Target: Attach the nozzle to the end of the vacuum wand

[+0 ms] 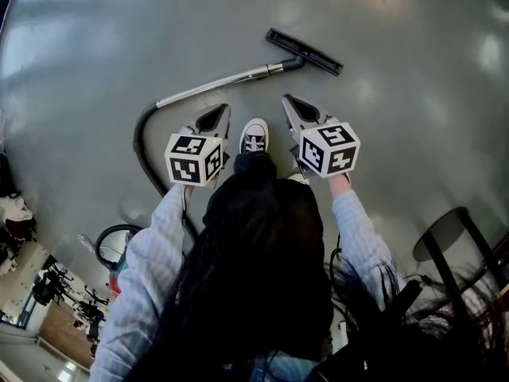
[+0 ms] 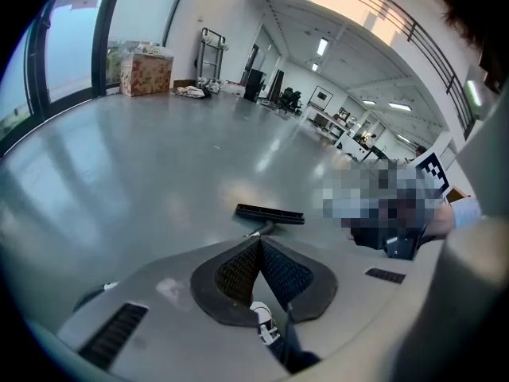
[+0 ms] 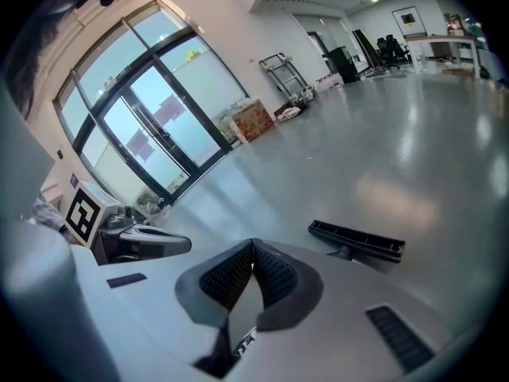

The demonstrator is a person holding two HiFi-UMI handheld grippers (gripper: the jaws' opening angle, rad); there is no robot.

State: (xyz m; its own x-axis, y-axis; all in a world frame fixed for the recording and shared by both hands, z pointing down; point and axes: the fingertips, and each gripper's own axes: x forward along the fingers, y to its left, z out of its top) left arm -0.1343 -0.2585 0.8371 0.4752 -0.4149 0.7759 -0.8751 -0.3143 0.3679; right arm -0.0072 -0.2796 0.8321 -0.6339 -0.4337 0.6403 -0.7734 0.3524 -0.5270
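Note:
A black flat floor nozzle [image 1: 305, 52] lies on the grey floor, joined to the end of a silver wand [image 1: 219, 83] that runs back to a black hose [image 1: 144, 146]. The nozzle [image 2: 270, 213] also shows ahead in the left gripper view, and the nozzle [image 3: 358, 241] lies ahead and to the right in the right gripper view. My left gripper [image 1: 222, 108] and right gripper [image 1: 287, 99] hang above the floor, well short of the wand, either side of a white shoe [image 1: 254, 137]. Both are shut with the pads touching at the tips and nothing between them.
The vacuum body [image 1: 118, 249] sits at lower left behind the person. A dark round stool [image 1: 445, 233] stands at lower right. Cardboard boxes [image 2: 146, 73] and a cart [image 2: 211, 50] stand far off by the glass wall.

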